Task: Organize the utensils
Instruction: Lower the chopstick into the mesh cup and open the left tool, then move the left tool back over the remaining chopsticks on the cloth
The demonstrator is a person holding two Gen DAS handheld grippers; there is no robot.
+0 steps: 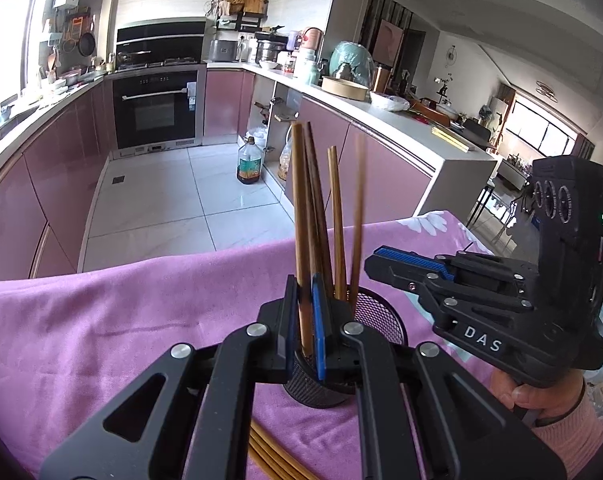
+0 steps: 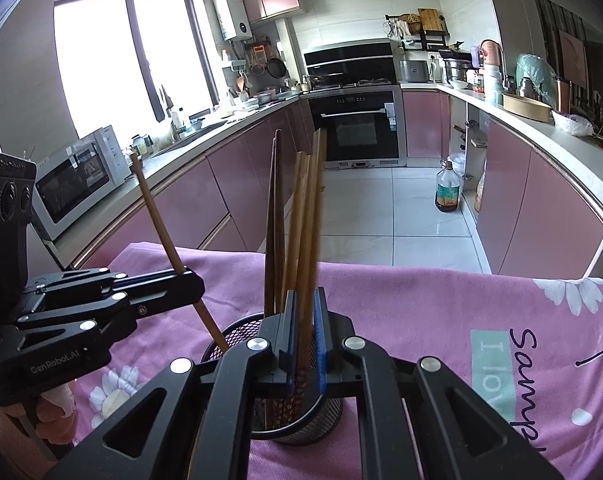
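I have both tongs over the black mesh holder [image 1: 375, 316], which stands on the worktop under a purple flowered cloth [image 1: 101, 320].

My left tongs [image 1: 303, 320] are clamped on one light brown chopstick [image 1: 301, 220]. It runs up between the blue pads, nearly upright, with its lower end down inside the near rim of the holder. From the right wrist view the same tongs [image 2: 189, 280] come in from the left, and the chopstick [image 2: 169, 240] leans up and away to the left, its tip at the holder's left rim.

My right tongs [image 2: 303, 344] are pressed together on another chopstick [image 2: 311, 240], blurred in the picture, standing upright with its patterned lower end in the holder [image 2: 237, 332]. In the left wrist view these tongs [image 1: 375, 256] sit just right of the holder, and I cannot see what they grip from that side.

Several more chopsticks [image 1: 335, 220] stand in the holder, dark and light brown, fanning slightly toward the far side. A few further sticks [image 1: 269, 456] lie flat on the cloth at the near edge, below my left tongs.
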